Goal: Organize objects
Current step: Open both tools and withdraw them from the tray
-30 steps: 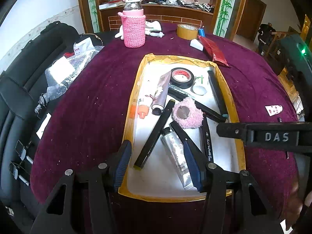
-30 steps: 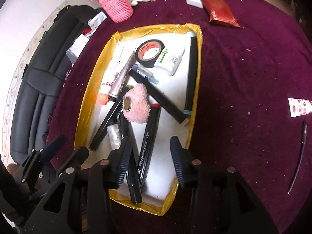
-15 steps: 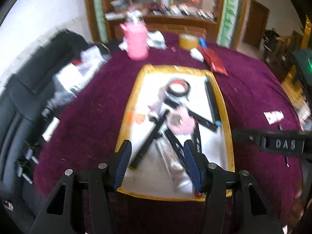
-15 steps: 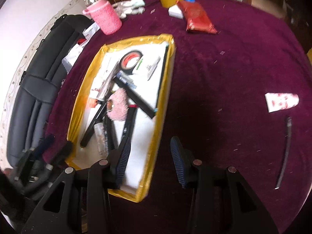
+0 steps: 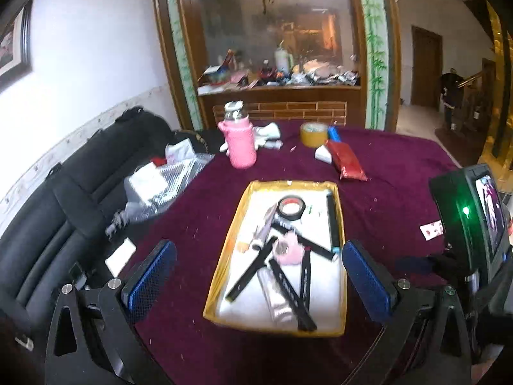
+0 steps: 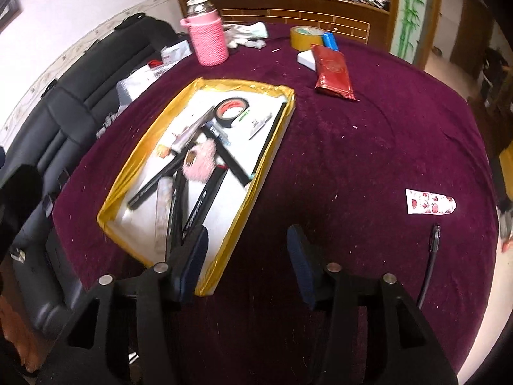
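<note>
A yellow-rimmed tray (image 5: pixel 225 252) (image 6: pixel 141 150) on the purple cloth holds a black tape roll (image 5: pixel 290 208) (image 6: pixel 231 112), a pink fluffy pad (image 5: pixel 288 252) (image 6: pixel 200 160), several black markers and a silver tube. My left gripper (image 5: pixel 256 250) hangs above the tray's near end, its jaws opening wide with nothing between them. My right gripper (image 6: pixel 247 234) is over the tray's near right corner and the cloth, its jaws opening and empty. A strawberry-print tube (image 6: pixel 429 201) (image 5: pixel 431 229) and a black pen (image 6: pixel 429 256) lie on the cloth to the right.
At the table's far side stand a pink-sleeved bottle (image 5: pixel 240 142), white gloves (image 6: pixel 247 33), a yellow tape roll (image 5: pixel 314 133) and a red packet (image 5: pixel 348 160). A black sofa (image 5: pixel 64 211) with bags runs along the left. The right gripper's body (image 5: pixel 474 221) fills the left wrist view's right edge.
My left gripper rose and drew back from the tray, tilting up, and its jaws spread wide. My right gripper slid right, off the tray's middle, and its jaws widened slightly.
</note>
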The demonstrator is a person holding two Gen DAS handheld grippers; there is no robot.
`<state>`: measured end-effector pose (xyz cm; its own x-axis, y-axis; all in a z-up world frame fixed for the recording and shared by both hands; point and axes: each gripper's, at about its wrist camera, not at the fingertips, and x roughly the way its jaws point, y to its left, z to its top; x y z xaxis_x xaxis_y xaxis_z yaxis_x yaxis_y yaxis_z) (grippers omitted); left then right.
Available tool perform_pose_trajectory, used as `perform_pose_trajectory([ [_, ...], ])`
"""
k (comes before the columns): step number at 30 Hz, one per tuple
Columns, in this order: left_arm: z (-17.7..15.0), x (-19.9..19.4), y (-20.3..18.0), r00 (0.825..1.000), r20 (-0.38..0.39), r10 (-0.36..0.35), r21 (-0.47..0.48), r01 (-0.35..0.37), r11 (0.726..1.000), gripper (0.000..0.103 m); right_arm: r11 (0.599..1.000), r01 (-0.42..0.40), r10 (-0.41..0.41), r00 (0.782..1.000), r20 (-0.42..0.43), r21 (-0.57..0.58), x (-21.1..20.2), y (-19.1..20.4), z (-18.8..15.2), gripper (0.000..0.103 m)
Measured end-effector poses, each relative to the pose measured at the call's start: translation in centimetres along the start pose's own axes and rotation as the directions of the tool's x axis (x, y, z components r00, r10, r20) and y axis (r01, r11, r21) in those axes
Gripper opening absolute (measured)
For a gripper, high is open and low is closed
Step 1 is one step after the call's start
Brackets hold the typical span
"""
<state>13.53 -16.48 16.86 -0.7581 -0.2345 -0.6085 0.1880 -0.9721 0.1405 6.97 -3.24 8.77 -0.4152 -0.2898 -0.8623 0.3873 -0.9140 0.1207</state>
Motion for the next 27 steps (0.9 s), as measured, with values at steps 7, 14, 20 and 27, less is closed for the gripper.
perform_pose_trajectory([
  [7,-1.1,-0.3,0.0,0.996,-0.062,0.063,-0.028,-0.064,0.998,0.102,0.995,0.002,-0.006,0.999,-0.040,-0.102,0.7,2.2,-2.7,0.052],
  [14,-3.1,1.0,0.3,0.982,-0.188,0.028,-0.117,-0.051,0.992,0.102,0.994,0.023,-0.027,0.999,-0.034,-0.109,0.5,1.8,-3.3,0.053],
  [20,-3.9,1.7,0.1,0.975,-0.216,0.041,-0.128,-0.070,0.989,0.102,0.994,0.022,-0.027,0.999,-0.038,-0.111,0.7,1.8,-3.2,0.055],
  [27,-4.1,2.6,-0.4,0.966,-0.250,0.069,-0.092,-0.094,0.991,0.102,0.993,0.021,-0.024,0.999,-0.028,-0.115,0.9,2.0,-2.9,0.055],
])
